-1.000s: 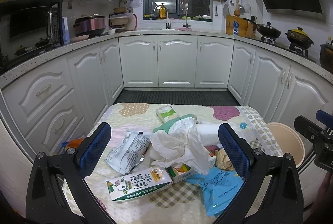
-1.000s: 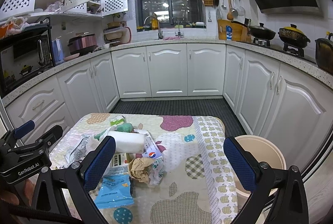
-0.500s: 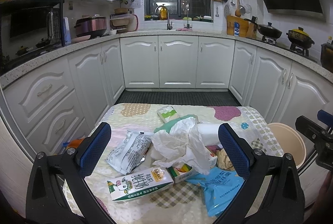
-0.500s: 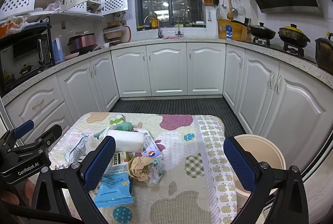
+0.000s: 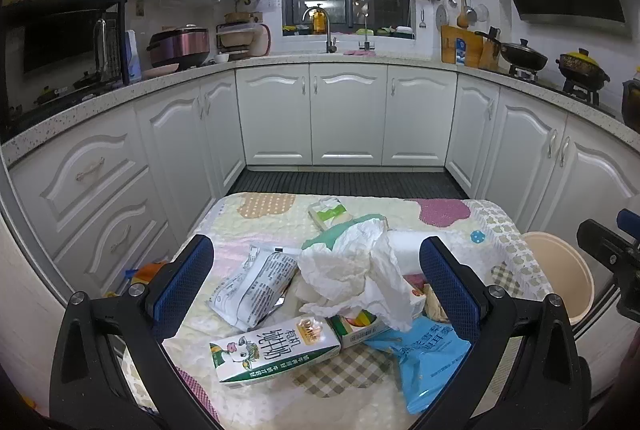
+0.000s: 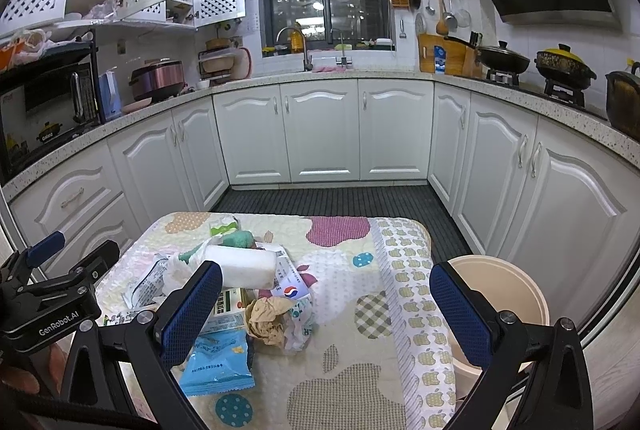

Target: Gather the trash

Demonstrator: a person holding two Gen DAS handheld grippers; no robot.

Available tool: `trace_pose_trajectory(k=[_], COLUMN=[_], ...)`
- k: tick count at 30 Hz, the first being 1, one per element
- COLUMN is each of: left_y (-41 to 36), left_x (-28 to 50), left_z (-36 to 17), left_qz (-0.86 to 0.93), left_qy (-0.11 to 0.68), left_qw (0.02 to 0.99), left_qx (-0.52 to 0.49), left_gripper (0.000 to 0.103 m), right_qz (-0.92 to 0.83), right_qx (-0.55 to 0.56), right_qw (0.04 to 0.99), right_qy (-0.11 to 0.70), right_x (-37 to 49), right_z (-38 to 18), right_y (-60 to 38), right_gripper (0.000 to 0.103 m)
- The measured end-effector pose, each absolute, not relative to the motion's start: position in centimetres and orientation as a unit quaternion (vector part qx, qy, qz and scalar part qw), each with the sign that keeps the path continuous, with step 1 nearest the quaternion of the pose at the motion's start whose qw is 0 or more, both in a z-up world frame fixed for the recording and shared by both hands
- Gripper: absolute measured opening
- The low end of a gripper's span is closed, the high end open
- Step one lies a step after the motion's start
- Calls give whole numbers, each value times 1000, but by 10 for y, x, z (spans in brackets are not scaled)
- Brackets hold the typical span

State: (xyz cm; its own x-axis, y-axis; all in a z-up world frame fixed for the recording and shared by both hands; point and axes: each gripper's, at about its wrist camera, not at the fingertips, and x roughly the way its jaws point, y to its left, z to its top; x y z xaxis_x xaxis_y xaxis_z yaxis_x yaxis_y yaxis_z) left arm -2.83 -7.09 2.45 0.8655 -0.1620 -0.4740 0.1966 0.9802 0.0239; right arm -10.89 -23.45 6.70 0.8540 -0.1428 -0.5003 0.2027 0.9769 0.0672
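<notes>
A pile of trash lies on a small table with a patterned cloth. In the left wrist view I see a milk carton, a grey wrapper, crumpled white paper and a blue snack bag. My left gripper hovers open above the pile, holding nothing. The right wrist view shows a white roll, a crumpled brown paper and the blue snack bag. My right gripper is open and empty over the table's right half. A beige bin stands right of the table.
White kitchen cabinets ring a dark ribbed floor beyond the table. The counter carries a rice cooker, a sink tap and pots on a stove. The beige bin sits close against the table's right edge.
Both views have shifted very slightly; the trash and bin lie as before. Both grippers stay open.
</notes>
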Motion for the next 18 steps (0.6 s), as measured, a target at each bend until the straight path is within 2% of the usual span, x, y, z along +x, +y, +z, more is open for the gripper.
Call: trace_pose_trajectory(k=[18], left_y=[-67], left_x=[-25], left_z=[20], left_qz=[-87], left_qy=[247], left_qw=[965], left_qx=[31], left_gripper=[102], right_qz=[-85], right_qx=[57], right_qw=[958], right_qy=[266], right_x=[-105], right_z=[65], right_y=[-233], right_gripper=[103])
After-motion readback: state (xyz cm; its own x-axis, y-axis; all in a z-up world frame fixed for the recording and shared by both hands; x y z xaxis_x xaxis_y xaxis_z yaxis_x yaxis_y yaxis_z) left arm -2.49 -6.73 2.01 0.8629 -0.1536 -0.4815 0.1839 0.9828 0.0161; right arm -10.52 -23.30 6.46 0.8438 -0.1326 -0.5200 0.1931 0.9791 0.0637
